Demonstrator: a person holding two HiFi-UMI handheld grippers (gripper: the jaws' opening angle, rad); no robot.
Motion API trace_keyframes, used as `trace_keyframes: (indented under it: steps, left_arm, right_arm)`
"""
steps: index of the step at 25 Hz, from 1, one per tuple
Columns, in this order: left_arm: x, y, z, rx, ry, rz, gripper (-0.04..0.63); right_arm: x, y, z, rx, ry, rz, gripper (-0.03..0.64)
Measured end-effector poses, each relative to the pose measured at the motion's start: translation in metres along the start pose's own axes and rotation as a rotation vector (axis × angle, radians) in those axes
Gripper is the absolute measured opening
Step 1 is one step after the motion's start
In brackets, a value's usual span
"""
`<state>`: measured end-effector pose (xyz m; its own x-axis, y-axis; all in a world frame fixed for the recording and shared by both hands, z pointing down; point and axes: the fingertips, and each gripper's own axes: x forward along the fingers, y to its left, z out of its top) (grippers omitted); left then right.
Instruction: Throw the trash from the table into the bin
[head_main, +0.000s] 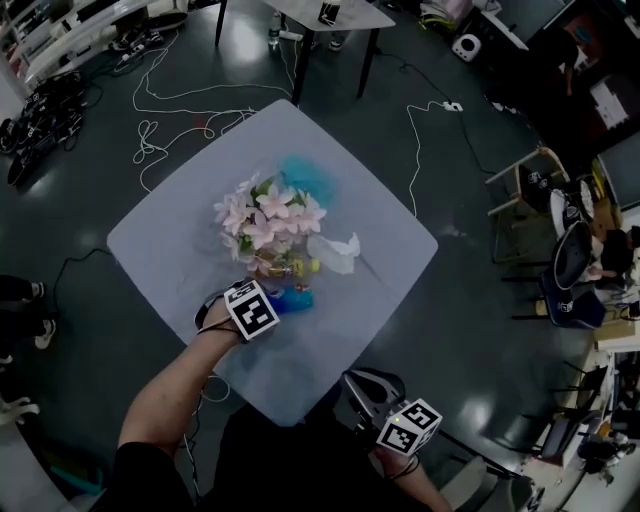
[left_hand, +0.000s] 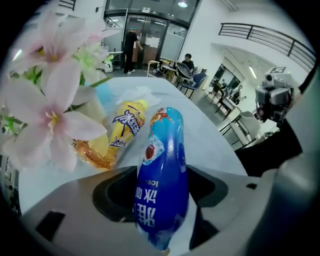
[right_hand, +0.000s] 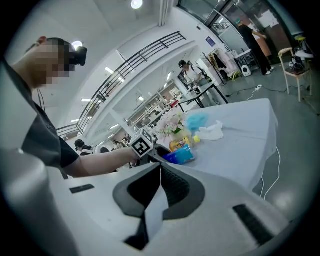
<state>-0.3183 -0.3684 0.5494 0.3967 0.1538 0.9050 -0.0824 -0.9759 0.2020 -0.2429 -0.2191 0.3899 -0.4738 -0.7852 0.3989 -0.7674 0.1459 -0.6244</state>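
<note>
Setting: open hall, dark floor with loose cables (head_main: 170, 110); table (head_main: 400, 250) under a pale cloth, seen from above.

On table: flowers (head_main: 268, 215) at centre; turquoise wad (head_main: 305, 175) behind them; tissue (head_main: 335, 252) to their right; yellow packet (left_hand: 122, 127) and blue packet (left_hand: 162, 150) side by side at the near edge of the flowers.

Left gripper (left_hand: 162, 192): pointed steeply down over the blue packet; jaws spread wide, one on each side of the packet, gaps showing both sides, not yet pressing.

Right gripper (right_hand: 159, 192): held off the table's near corner; jaws closed together, nothing in them.

Bin: in no view.

Step, as judged: pick-up of the first piece of trash, grasp not yet made; nothing binned.

Next move calls for: closing on the packet's middle; a firm pinch, as the glossy film looks slippery; a lift clear of the petals alongside; then a carry to the bin.
</note>
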Motion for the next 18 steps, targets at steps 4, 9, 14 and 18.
trace_keyframes:
  steps: [4,9,14,18]
  left_arm:
    - [-0.016,-0.014,0.006,-0.002,-0.029,0.024,0.31]
    - [-0.039,-0.04,0.017,-0.01,-0.053,0.056,0.31]
    - [-0.063,-0.078,0.036,-0.028,-0.094,0.082,0.31]
    - [-0.066,-0.109,0.058,-0.018,-0.093,0.094,0.31]
  right_arm:
    - [-0.007,0.006,0.005,-0.03,-0.005,0.017,0.003]
    - [-0.032,0.012,0.014,-0.065,-0.023,0.05,0.003]
    - [-0.068,0.008,0.022,-0.073,-0.075,0.065,0.003]
    - [-0.104,-0.005,0.03,-0.083,-0.121,0.066,0.003]
